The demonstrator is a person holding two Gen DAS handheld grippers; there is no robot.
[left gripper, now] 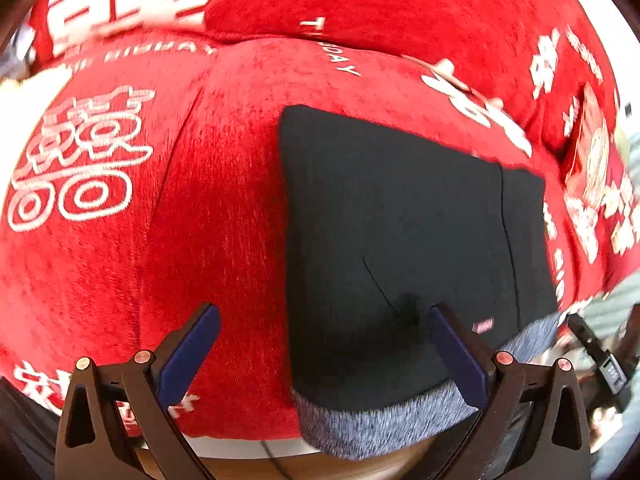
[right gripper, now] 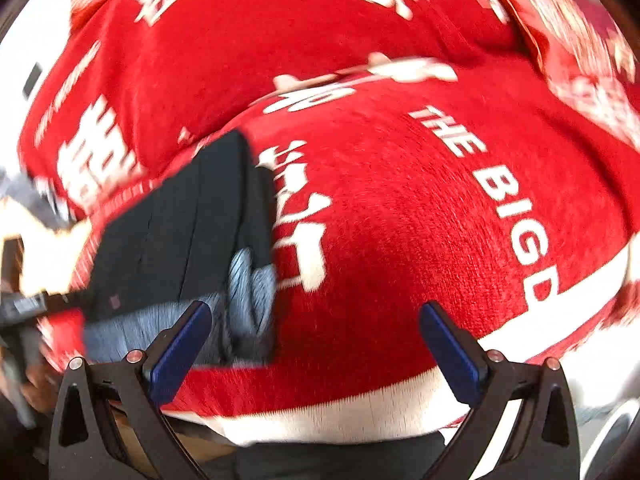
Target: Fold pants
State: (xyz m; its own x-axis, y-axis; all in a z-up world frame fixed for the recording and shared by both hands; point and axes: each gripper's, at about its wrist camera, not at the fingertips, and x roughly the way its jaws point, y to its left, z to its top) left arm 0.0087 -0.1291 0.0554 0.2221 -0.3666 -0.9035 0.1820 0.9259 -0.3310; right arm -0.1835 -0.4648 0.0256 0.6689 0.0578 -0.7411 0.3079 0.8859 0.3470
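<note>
The pants (left gripper: 400, 248) are seen lying folded into a compact dark rectangle on a red plush blanket (left gripper: 224, 208) printed with white characters and lettering. A grey marled waistband (left gripper: 380, 428) is turned toward the cameras along the near edge, and a small red label (left gripper: 483, 325) is sewn just above it. In the right wrist view the same bundle (right gripper: 180, 236) is caught from its side, where stacked layers and grey lining (right gripper: 250, 280) are exposed at the corner; that view is smeared by motion, so finer detail cannot be told.

The left hand-held gripper (left gripper: 324, 320) is held with its jaws spread wide and empty, one blue pad over bare blanket, the other over the near corner of the pants by the label. The right hand-held gripper (right gripper: 316, 316) is likewise spread wide with nothing between its pads, hanging over the blanket (right gripper: 400, 220) just beside the bundle.

The folding itself is judged to be nearly or fully done: no loose leg is left showing. What remains is likely a last tidy. If one more fold is wanted, the waistband edge would have to be pinched at both near corners and carried over evenly, so the layers are not dragged askew on the soft plush.
</note>
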